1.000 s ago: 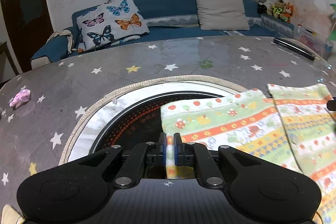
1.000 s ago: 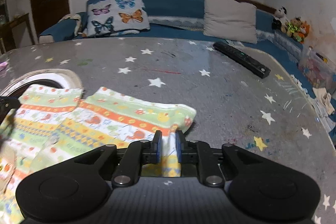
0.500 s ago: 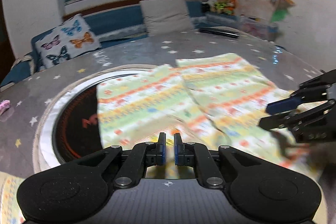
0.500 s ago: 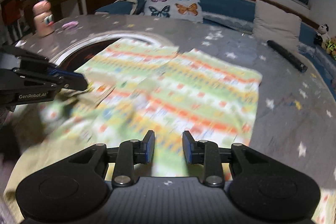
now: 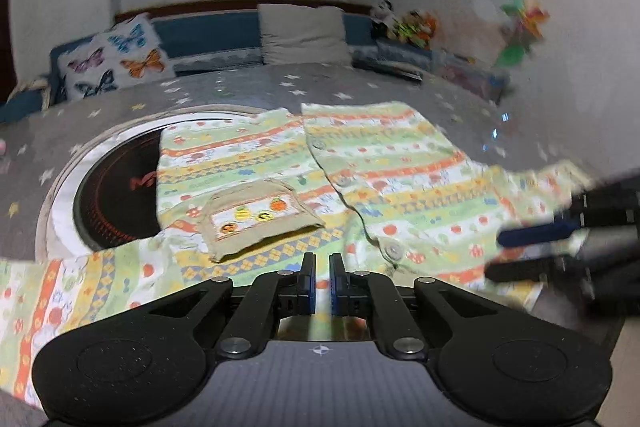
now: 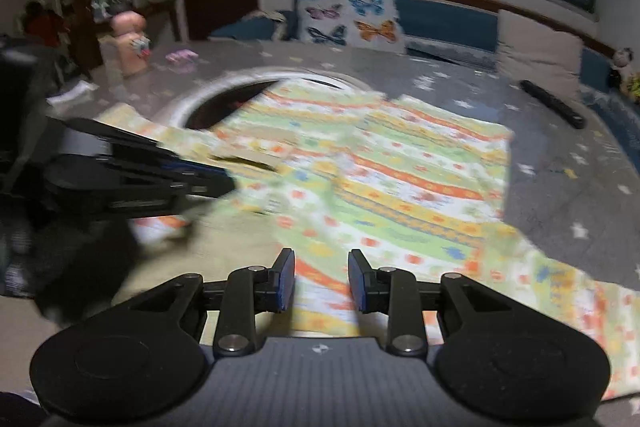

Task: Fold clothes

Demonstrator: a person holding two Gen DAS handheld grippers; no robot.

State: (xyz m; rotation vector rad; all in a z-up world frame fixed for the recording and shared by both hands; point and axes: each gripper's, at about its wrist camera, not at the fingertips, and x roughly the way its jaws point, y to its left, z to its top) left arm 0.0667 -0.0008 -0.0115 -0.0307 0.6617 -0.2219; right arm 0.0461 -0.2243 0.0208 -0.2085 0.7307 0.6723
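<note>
Right gripper (image 6: 321,281), apparently empty, hovers above the shirt (image 6: 384,179).

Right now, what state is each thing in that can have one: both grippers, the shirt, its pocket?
left gripper: nearly closed, nothing visibly gripped
right gripper: open, empty
shirt: spread flat, front up, unfolded
pocket: lower edge lifted

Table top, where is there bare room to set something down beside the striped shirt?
Bare star-print table lies right of the striped shirt, short of the remote. Another bare strip runs behind the shirt toward the butterfly pillow. The middle is crowded: the shirt covers part of the round cooktop, with both claws over its near edge.
</note>
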